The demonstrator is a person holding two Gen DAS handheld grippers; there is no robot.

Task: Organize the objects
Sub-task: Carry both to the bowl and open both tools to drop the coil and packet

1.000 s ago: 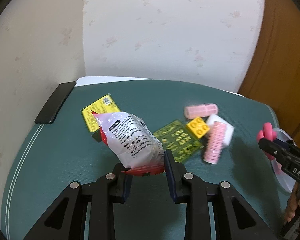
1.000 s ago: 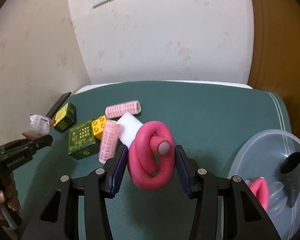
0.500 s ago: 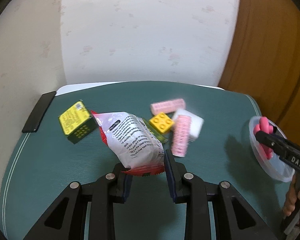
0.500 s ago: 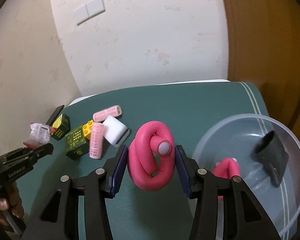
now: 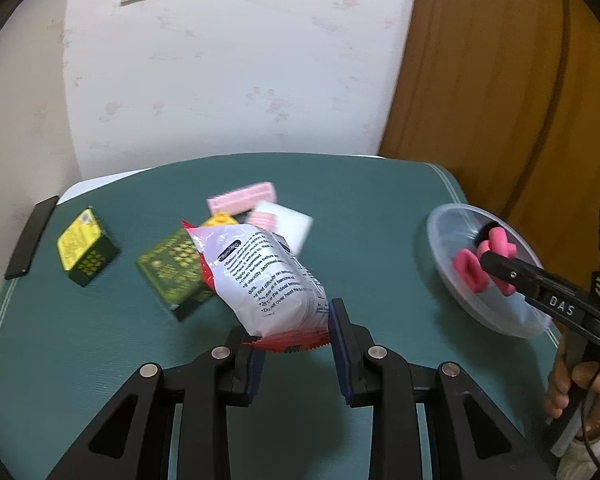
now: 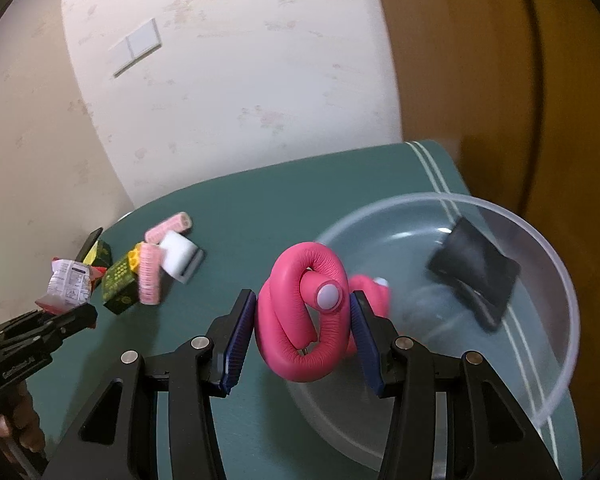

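My left gripper (image 5: 296,344) is shut on a white and red snack bag (image 5: 268,280) and holds it above the green table. My right gripper (image 6: 304,332) is shut on a twisted pink foam curler (image 6: 304,312), held over the near rim of a clear plastic bowl (image 6: 556,288). The bowl holds another pink curler (image 6: 370,288) and a black object (image 6: 474,272). The bowl (image 5: 444,236) and right gripper (image 5: 496,264) show at the right of the left wrist view. The snack bag (image 6: 70,284) shows at the left of the right wrist view.
On the table lie two green and yellow boxes (image 5: 86,252) (image 5: 172,276), two pink hair rollers (image 5: 242,200), a white sponge block (image 5: 296,224), a yellow toy brick (image 5: 220,221) and a black phone (image 5: 30,232) at the left edge. A wall and a wooden door stand behind.
My right gripper has carried the pink curler right, from beside the bowl to over its rim. My left gripper has swung right with the snack bag still held.
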